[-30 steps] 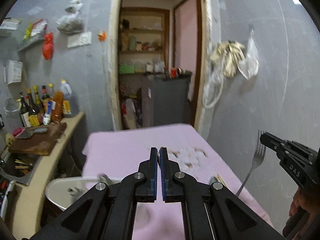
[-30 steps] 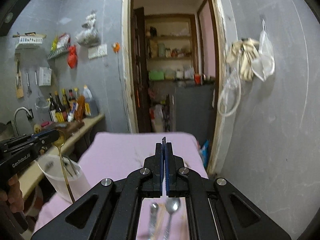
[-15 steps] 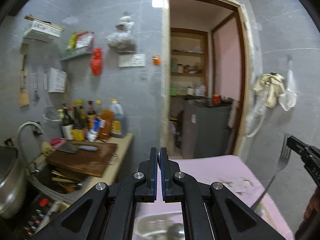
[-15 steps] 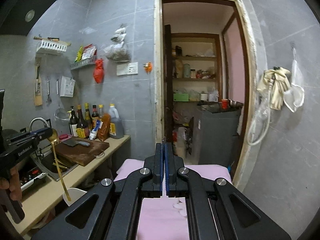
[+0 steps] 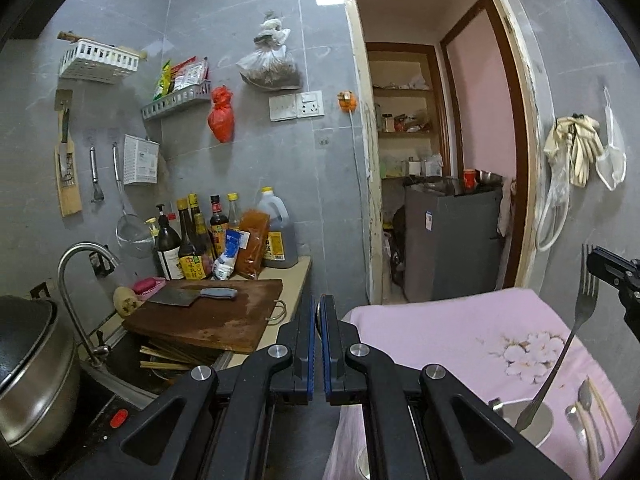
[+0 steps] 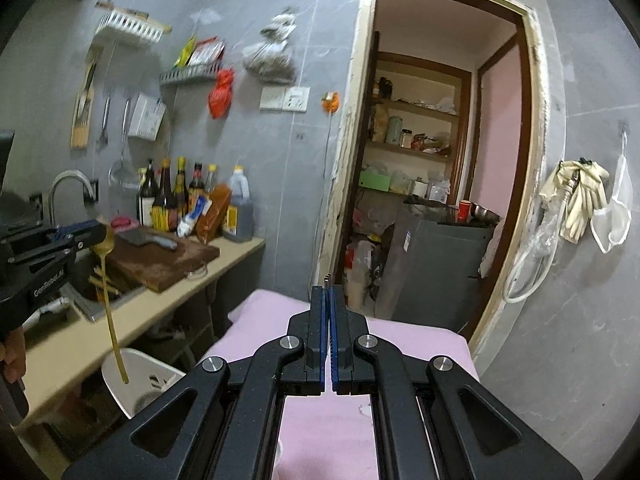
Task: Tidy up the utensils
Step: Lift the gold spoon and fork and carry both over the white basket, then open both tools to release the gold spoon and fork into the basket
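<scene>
My left gripper (image 5: 319, 300) is shut on a gold spoon; in the right wrist view the spoon (image 6: 107, 280) hangs handle-down from it (image 6: 94, 234), its tip at the rim of a white holder (image 6: 120, 376). My right gripper (image 6: 329, 288) is shut on a steel fork, whose tines just show between the jaws. In the left wrist view the fork (image 5: 560, 348) hangs from it (image 5: 592, 258) with its handle end in a steel cup (image 5: 536, 420). More utensils (image 5: 588, 412) lie on the pink tablecloth (image 5: 440, 332).
A counter on the left holds a chopping board with a cleaver (image 5: 208, 312), sauce bottles (image 5: 200, 240) and a sink with a tap (image 5: 76, 280). A pot (image 5: 32, 372) stands at the near left. A doorway (image 5: 432, 160) opens behind the table.
Both grippers have tilted upward and swung left, so the kitchen wall and counter fill the views. The spoon and fork stay gripped, hanging over the white holder and steel cup.
</scene>
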Demonstrator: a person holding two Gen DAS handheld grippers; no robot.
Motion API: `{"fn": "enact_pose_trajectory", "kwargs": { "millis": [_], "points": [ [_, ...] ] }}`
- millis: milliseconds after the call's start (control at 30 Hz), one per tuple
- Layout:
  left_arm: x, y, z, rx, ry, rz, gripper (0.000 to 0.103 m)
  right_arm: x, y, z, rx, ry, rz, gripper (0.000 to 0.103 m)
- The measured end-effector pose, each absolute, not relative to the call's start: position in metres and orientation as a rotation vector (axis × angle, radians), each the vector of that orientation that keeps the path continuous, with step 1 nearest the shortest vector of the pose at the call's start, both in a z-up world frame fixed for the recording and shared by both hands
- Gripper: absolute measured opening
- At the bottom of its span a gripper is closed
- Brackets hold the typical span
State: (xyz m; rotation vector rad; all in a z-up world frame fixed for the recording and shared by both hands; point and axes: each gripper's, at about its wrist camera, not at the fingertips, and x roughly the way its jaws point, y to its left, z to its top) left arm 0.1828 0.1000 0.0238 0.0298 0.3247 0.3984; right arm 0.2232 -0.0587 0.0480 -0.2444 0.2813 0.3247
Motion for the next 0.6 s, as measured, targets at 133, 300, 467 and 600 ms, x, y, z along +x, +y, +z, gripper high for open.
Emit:
{"fn": "enact_pose_trajectory", "kwargs": {
  "millis": [133,300,467,600],
  "points": [
    [0.187,0.096,0.007,0.027,0.352,0.379,0.003,0.222,-0.048,0.034,-0.298,0.303,0.309,0.002],
    [0.192,0.089,-0.011,0.06,0.369,0.352,0.003,0.224,-0.046,0.021,-0.287,0.359,0.315,0.002],
    [0.193,0.093,-0.018,0.014,0.409,0.278,0.004,0.227,-0.05,0.014,-0.245,0.396,0.336,0.002],
    [0.194,0.097,-0.021,-0.041,0.452,0.21,0.005,0.227,-0.055,0.012,-0.196,0.419,0.352,0.002]
  ]
}}
